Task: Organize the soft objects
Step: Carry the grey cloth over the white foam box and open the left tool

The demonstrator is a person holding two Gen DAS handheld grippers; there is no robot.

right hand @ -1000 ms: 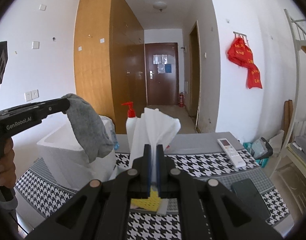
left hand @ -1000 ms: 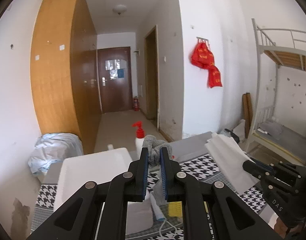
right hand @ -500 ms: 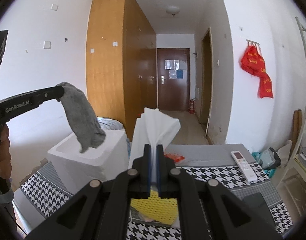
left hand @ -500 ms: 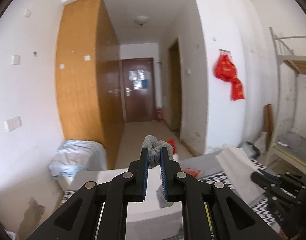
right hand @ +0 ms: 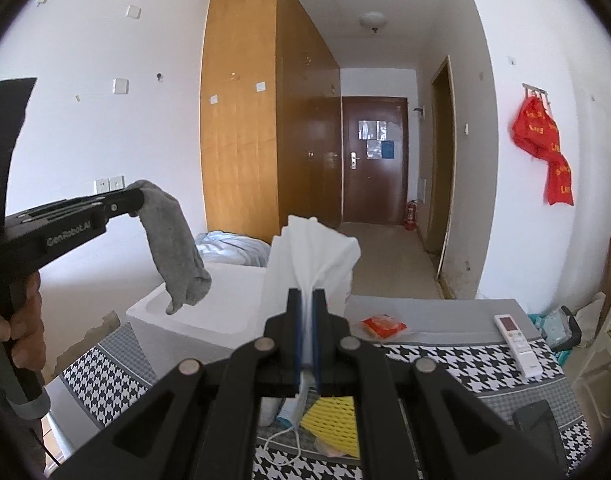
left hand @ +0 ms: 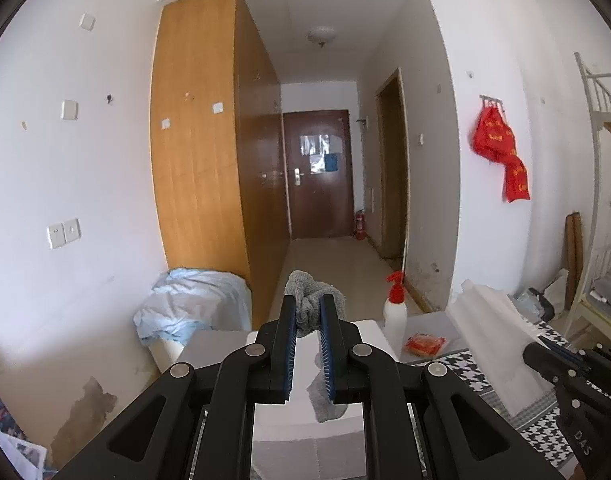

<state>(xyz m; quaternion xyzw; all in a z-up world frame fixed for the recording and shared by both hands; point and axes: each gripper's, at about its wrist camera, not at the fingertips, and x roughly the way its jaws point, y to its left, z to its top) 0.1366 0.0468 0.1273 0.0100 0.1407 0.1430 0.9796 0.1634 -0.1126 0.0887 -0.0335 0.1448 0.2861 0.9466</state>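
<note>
Right wrist view, our left gripper (right hand: 135, 200) clamping a grey sock (right hand: 177, 252) dangling over the white foam box (right hand: 209, 316) at the desk's left edge, our right gripper (right hand: 309, 300) pinching a white tissue (right hand: 313, 256) above the desk.

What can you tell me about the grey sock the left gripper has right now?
The grey sock looks like soft knit fabric, plain mid-grey. The left gripper is shut on one bunched end, which bulges out past the blue finger pads. The rest hangs limp and free, curling at the bottom. From the right wrist view it dangles above the open white foam box, its lower end near the rim; whether it touches the box I cannot tell. Nothing but the gripper clearly touches it.
</note>
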